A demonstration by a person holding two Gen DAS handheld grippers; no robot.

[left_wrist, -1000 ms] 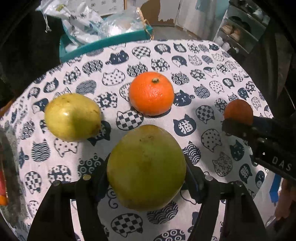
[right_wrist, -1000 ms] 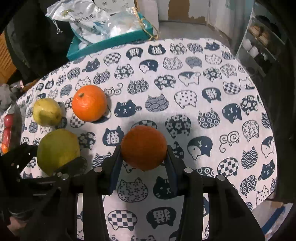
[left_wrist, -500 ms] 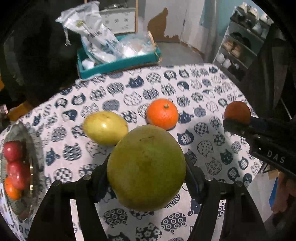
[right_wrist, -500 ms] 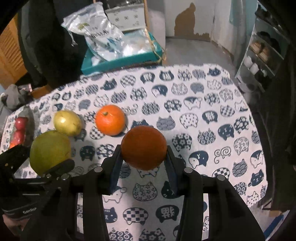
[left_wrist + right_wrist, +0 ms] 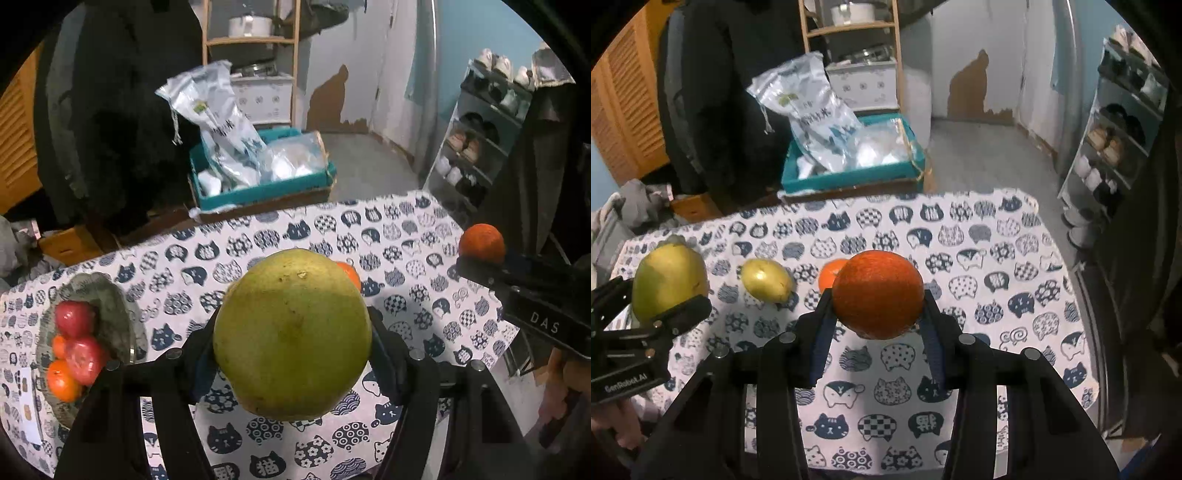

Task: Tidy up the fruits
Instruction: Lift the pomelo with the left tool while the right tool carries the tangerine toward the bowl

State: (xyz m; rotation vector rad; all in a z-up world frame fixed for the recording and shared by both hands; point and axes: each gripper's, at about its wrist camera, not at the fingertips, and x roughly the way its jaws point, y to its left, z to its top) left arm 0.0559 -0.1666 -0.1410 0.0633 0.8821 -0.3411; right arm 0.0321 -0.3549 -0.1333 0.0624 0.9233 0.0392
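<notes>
Table (image 5: pixel 997 258) with cat-print cloth fills both views. Left gripper (image 5: pixel 291 343) clamps a large green pomelo (image 5: pixel 291 332), held up off the cloth. Right gripper (image 5: pixel 877 306) grips a dark orange (image 5: pixel 878 298), also lifted. Gray bowl (image 5: pixel 110 299) at the table's left end holds red and orange fruit. Yellow pear-like fruit (image 5: pixel 766 280) and a small tangerine (image 5: pixel 829 277) sit on the cloth, apparently side by side.
</notes>
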